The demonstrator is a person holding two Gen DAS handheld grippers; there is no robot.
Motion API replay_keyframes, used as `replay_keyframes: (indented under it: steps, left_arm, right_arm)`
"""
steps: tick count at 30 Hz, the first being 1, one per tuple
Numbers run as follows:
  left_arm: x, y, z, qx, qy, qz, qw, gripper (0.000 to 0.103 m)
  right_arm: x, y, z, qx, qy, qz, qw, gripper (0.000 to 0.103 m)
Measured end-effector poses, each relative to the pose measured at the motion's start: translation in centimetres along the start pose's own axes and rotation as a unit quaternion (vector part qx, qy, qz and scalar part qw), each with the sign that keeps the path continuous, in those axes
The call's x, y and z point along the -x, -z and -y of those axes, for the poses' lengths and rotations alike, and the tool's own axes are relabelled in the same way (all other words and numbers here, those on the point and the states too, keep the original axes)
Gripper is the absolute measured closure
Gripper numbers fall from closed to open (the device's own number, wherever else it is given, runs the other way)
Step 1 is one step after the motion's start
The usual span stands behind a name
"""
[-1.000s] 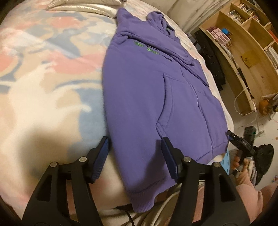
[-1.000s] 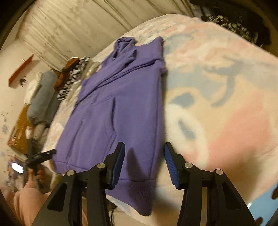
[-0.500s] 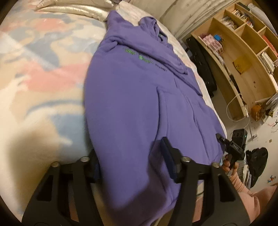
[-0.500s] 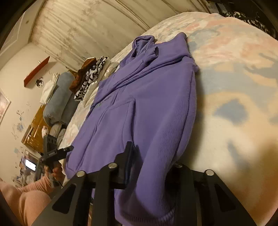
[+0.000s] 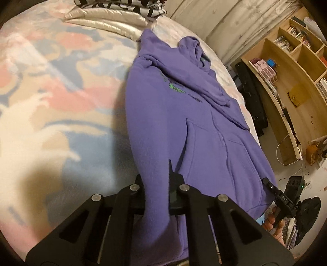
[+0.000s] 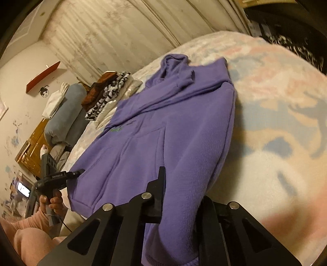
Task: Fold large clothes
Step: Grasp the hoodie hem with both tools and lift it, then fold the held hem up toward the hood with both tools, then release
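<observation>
- The bed has a soft blanket in pink, blue and cream, and it carries everything.
- At the far edge of the bed lies a shiny cream quilt with striped clothes on top.
- The purple hoodie lies flat on the bed with its front up. Its hood is toward the far edge and its bottom hem is at the near edge.
- The left gripper has just squeezed shut. It pinches the left side of the hoodie near the hem, and the cloth bunches up between its jaws.
- The right gripper has just squeezed shut too. It pinches the right side of the hoodie near the hem, and the cloth hangs down from it.
- A wooden shelf with books stands on the floor past the right edge of the bed.
</observation>
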State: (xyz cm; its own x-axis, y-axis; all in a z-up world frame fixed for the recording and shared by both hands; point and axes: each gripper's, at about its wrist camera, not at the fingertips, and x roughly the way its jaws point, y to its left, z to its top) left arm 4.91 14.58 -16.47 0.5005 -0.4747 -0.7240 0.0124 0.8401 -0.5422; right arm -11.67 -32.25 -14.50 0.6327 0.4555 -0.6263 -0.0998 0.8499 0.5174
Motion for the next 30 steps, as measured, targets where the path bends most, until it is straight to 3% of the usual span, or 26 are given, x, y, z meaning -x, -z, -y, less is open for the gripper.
replay_keyframes:
  steps: [5, 10, 15, 18, 23, 30]
  left_arm:
    - [2.6, 0.9, 0.4, -0.018, 0.002, 0.002, 0.9998, 0.098]
    - [4.9, 2.1, 0.0, -0.024, 0.005, -0.023, 0.9994, 0.098]
    - [7.3, 2.8, 0.5, -0.038, 0.014, -0.043, 0.9982, 0.098]
    - [7.6, 1.7, 0.6, -0.005, 0.046, -0.049, 0.9977, 0.098]
    - [6.3, -2.8, 0.2, 0.082, 0.103, -0.028, 0.9909, 0.098]
    - [0.7, -12.1, -0.6, 0.169, 0.127, 0.007, 0.9773, 0.094]
  right_arm:
    - [1.5, -0.1, -2.1, 0.026, 0.0, -0.002, 1.0, 0.096]
    - [3.1, 0.6, -3.0, 0.041, 0.0, -0.022, 0.999, 0.096]
    - [4.8, 1.4, -3.0, 0.026, -0.015, -0.043, 0.999, 0.096]
    - [5.1, 0.3, -2.2, -0.007, -0.031, -0.036, 0.999, 0.096]
    - [3.4, -4.7, 0.4, -0.091, -0.069, -0.003, 0.993, 0.096]
    - [-2.8, -16.2, 3.1, -0.173, -0.079, 0.032, 0.981, 0.095]
